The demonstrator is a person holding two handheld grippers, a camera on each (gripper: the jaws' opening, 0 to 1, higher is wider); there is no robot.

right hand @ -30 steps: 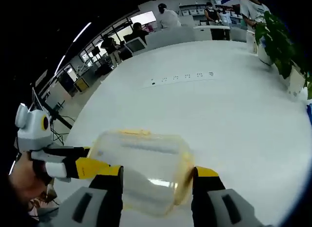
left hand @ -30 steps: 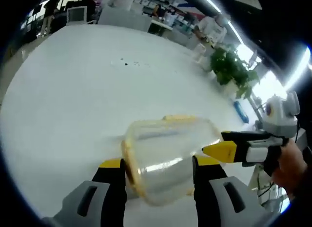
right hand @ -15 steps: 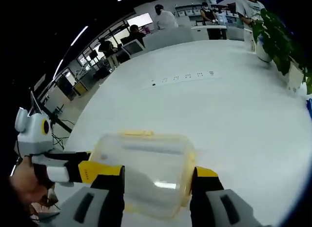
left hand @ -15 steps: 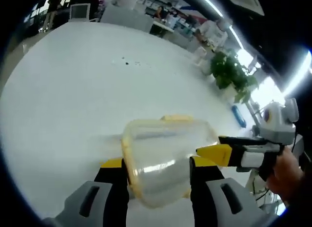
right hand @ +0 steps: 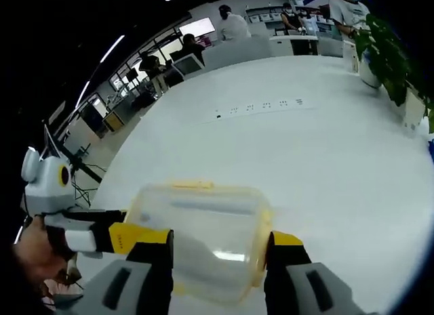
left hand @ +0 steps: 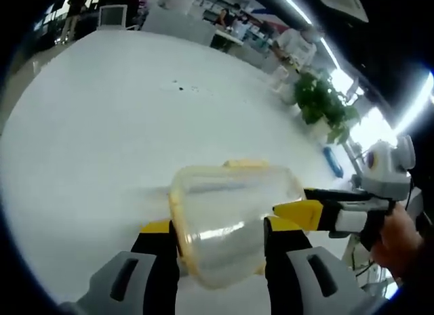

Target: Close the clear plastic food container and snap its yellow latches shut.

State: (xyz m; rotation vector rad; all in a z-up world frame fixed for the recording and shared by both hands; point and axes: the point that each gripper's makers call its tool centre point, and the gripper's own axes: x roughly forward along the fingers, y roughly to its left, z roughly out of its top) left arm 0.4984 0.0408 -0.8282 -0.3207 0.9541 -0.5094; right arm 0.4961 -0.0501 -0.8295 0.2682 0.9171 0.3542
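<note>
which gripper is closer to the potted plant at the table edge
Hard to call from these views. Both the left gripper and the right gripper straddle the clear container from opposite ends, and the potted plant sits far off across the white table from both.

Grey hand-held gripper (left hand: 217, 234), yellow-tipped jaws

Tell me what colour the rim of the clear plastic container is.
Yellow rim, clearest in the left gripper view.
</note>
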